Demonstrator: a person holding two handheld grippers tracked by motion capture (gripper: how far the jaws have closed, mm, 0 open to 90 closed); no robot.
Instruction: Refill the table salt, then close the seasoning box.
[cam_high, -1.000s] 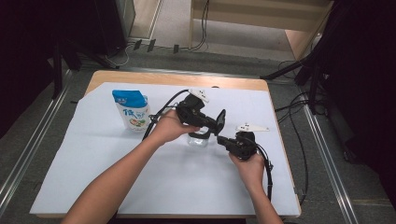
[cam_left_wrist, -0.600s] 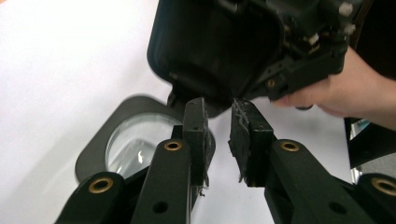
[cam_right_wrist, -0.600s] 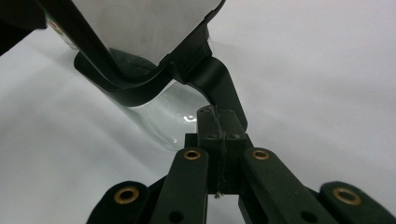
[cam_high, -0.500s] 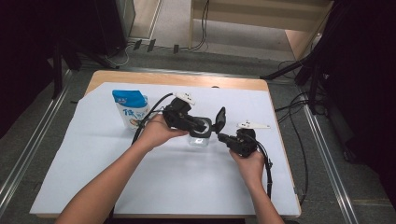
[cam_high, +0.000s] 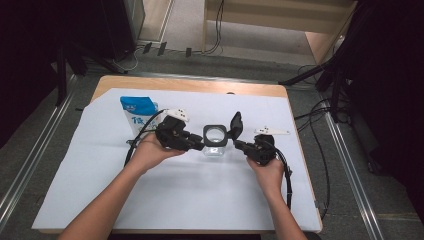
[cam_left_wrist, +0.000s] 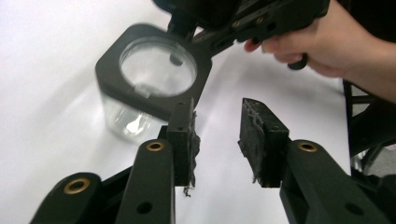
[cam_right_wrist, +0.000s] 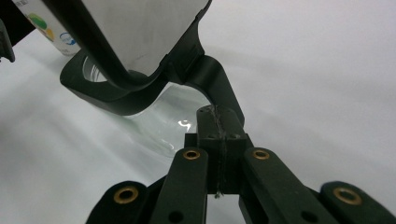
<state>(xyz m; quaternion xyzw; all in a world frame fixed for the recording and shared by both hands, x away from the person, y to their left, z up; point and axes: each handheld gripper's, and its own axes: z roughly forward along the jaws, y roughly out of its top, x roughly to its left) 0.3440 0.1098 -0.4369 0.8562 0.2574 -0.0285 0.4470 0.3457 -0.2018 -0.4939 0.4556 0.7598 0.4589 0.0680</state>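
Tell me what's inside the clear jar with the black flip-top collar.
Through the clear jar's round opening I see bare transparent walls and the white table cover beneath; nothing seems to be inside. The black collar hides the rim's underside.

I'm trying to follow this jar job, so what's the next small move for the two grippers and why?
Probably bring the left gripper back to steady the clear jar. Its jaws have just been opening and now stand apart beside the black rim, with nothing between them. The right gripper looks closed against the hinge tab of the raised lid. Nothing else holds the jar, so it could tip or slide.
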